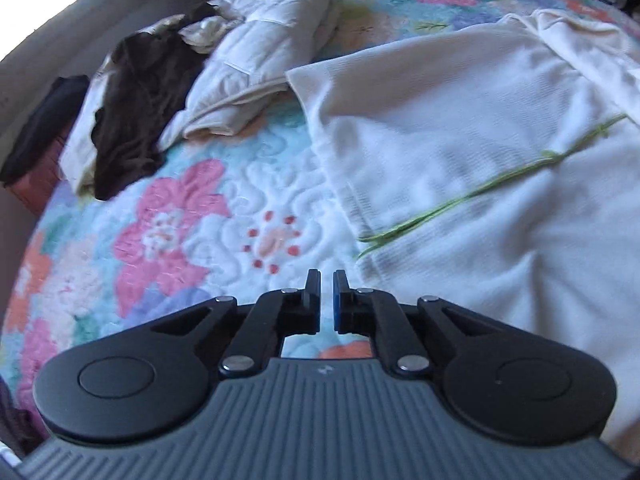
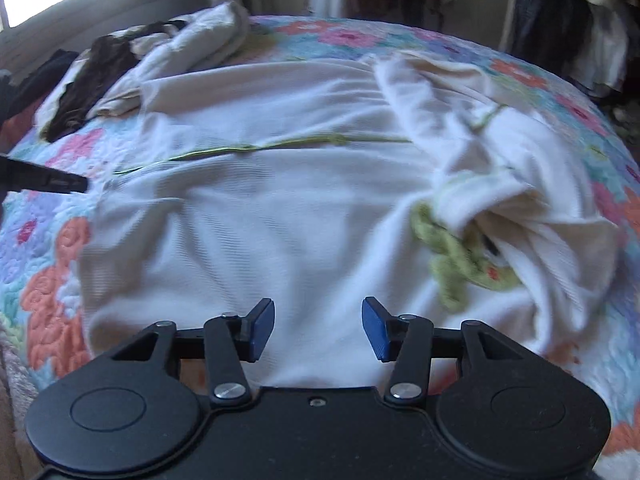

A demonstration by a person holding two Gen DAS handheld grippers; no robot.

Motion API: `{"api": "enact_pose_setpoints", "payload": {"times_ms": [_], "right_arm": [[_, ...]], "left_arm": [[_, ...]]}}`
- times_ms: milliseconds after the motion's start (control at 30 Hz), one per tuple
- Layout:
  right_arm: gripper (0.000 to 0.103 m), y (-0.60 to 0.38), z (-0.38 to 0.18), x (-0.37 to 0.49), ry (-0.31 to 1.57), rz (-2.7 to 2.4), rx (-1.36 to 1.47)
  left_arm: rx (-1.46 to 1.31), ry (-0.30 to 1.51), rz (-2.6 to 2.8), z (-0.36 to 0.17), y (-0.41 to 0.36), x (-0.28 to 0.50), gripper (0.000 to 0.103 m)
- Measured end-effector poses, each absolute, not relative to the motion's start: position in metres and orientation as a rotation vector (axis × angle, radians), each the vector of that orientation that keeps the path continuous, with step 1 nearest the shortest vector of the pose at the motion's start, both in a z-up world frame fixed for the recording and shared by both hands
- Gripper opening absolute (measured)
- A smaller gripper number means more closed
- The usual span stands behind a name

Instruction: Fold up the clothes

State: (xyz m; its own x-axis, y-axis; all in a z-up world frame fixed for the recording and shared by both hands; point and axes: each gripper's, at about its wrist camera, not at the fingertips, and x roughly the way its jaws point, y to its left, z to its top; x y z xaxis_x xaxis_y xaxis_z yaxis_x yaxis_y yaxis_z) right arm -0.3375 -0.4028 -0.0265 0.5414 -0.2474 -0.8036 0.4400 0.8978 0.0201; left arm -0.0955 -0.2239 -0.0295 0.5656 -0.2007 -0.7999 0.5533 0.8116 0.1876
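Left wrist view: left gripper [image 1: 327, 300] has its jaws nearly together, only a thin slit between the pads, nothing in it. It hangs over bare floral quilt [image 1: 180, 220], not over cloth. The white garment [image 1: 480, 180] lies to the right and ahead, its near left edge just beside the right finger. A thin green line [image 1: 480, 192] of stitching or cord runs diagonally from that edge up to the right, following the garment's long axis. A heap of other clothes [image 1: 224, 80], cream and dark brown, sits far left on the bed, well apart.

Right wrist view: right gripper [image 2: 318, 330] has its jaws apart, empty, directly above the garment's [image 2: 260, 220] middle, so this hand is the nearer one. The cloth spreads left to right across the view. On the right, a bunched, partly folded-over part with a green knitted trim [image 2: 452, 256]. A dark tip at far left [image 2: 52, 180] is probably the other gripper, beside the garment's left edge. Likely next step: grab an edge and fold across.

Room: bed, bright window upper left, hanging clothes behind.
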Motion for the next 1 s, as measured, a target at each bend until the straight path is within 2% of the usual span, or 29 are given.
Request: {"api": "enact_pose_setpoints", "payload": {"times_ms": [133,167,200,267,333,400,533,567,633,700,767,833,967,1000], "right_arm": [[0.058,-0.433,-0.022,-0.359,0.932,-0.507,0.279],[0.058,-0.440,-0.021,-0.364,0.936,-0.522,0.300],[0.058,-0.445,-0.021,-0.369,0.941,-0.532,0.326],[0.059,-0.454,-0.022,-0.378,0.949,-0.544,0.383],[0.063,-0.458,-0.029,-0.382,0.963,-0.514,0.487],[0.064,-0.460,-0.040,-0.385,0.980,-0.468,0.606],[0.066,-0.433,-0.065,-0.373,1.010,-0.284,0.729],[0.071,-0.423,-0.067,-0.367,1.019,-0.252,0.706],[0.072,-0.400,-0.067,-0.351,1.056,-0.217,0.546],[0.063,-0.382,-0.068,-0.338,1.039,-0.226,0.347],[0.036,-0.383,-0.065,-0.330,0.984,-0.258,0.312],[0.017,-0.388,-0.058,-0.328,0.921,-0.267,0.354],[0.014,-0.401,-0.038,-0.327,0.834,-0.259,0.370],[0.014,-0.405,-0.035,-0.329,0.824,-0.251,0.390]], "left_arm": [[0.278,0.913,-0.675,-0.012,-0.217,-0.102,0.009],[0.242,0.921,-0.735,-0.007,-0.217,-0.107,0.016],[0.250,0.910,-0.780,-0.003,-0.223,-0.117,0.031],[0.268,0.898,-0.877,0.001,-0.234,-0.136,0.049],[0.294,0.908,-0.980,0.001,-0.244,-0.155,0.055],[0.360,0.945,-1.034,-0.004,-0.253,-0.180,0.066],[0.521,0.909,-1.083,-0.013,-0.261,-0.223,0.068],[0.552,0.904,-1.080,-0.015,-0.262,-0.227,0.068],[0.577,0.918,-1.114,-0.017,-0.262,-0.230,0.068],[0.589,0.939,-1.163,-0.020,-0.264,-0.234,0.073],[0.642,0.952,-1.184,-0.026,-0.266,-0.239,0.075],[0.691,0.935,-1.195,-0.029,-0.267,-0.246,0.075],[0.729,0.919,-1.209,-0.037,-0.273,-0.251,0.074],[0.753,0.923,-1.192,-0.043,-0.277,-0.250,0.070]]}}
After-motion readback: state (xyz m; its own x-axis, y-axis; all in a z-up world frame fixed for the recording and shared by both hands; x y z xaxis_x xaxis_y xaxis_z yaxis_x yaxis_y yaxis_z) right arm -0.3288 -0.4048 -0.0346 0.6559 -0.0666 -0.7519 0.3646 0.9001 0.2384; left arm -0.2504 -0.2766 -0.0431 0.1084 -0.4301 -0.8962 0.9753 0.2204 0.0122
